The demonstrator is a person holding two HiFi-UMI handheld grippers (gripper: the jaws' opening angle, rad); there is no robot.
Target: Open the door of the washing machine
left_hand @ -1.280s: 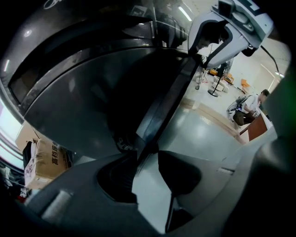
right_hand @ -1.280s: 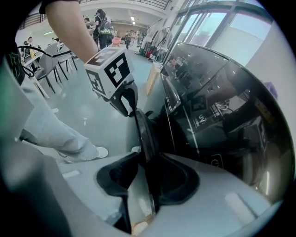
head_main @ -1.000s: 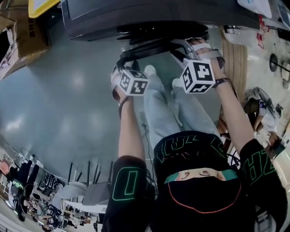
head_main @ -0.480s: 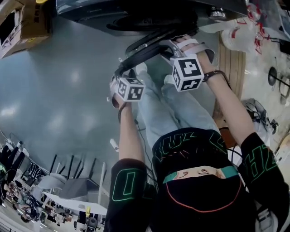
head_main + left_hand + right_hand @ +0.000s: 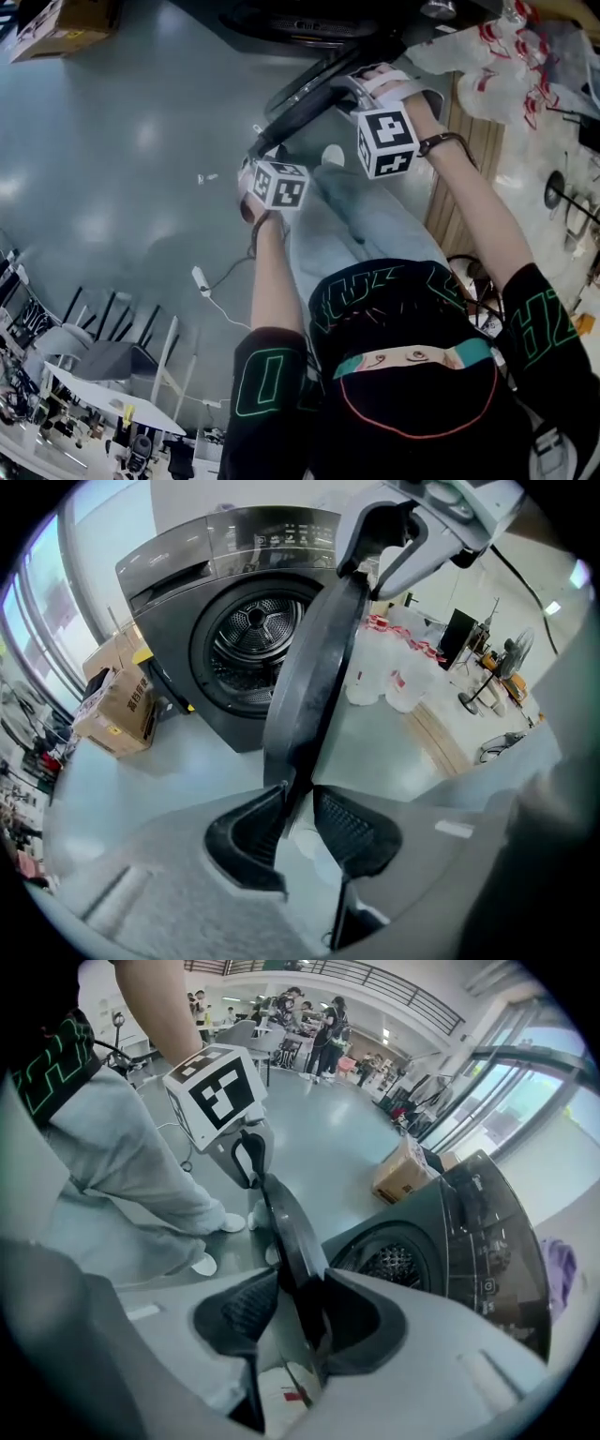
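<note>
The dark washing machine [image 5: 178, 592] stands with its drum [image 5: 253, 635] exposed, and shows at the top edge of the head view [image 5: 300, 19]. Its round door [image 5: 314, 667] is swung well out and seen edge-on, a dark arc [image 5: 319, 89] between both grippers. My left gripper [image 5: 298, 822] sits on the door's lower rim with its jaws closing, the rim between the pads. My right gripper [image 5: 300, 1312] sits on the upper rim [image 5: 286, 1222], which fills the gap as its jaws open. Marker cubes show the left gripper [image 5: 279, 184] and the right gripper [image 5: 386, 141].
A cardboard box [image 5: 117, 705] sits left of the machine. Plastic bags [image 5: 497, 47] and a wooden platform [image 5: 469, 141] lie to its right. The person's legs and white shoe [image 5: 333, 155] stand under the door. A cable [image 5: 202, 281] crosses the grey floor; chairs [image 5: 94, 375] are behind.
Both grippers have swung away from the machine together with the door, which stands wider open. The machine has slid to the top edge of the head view.
</note>
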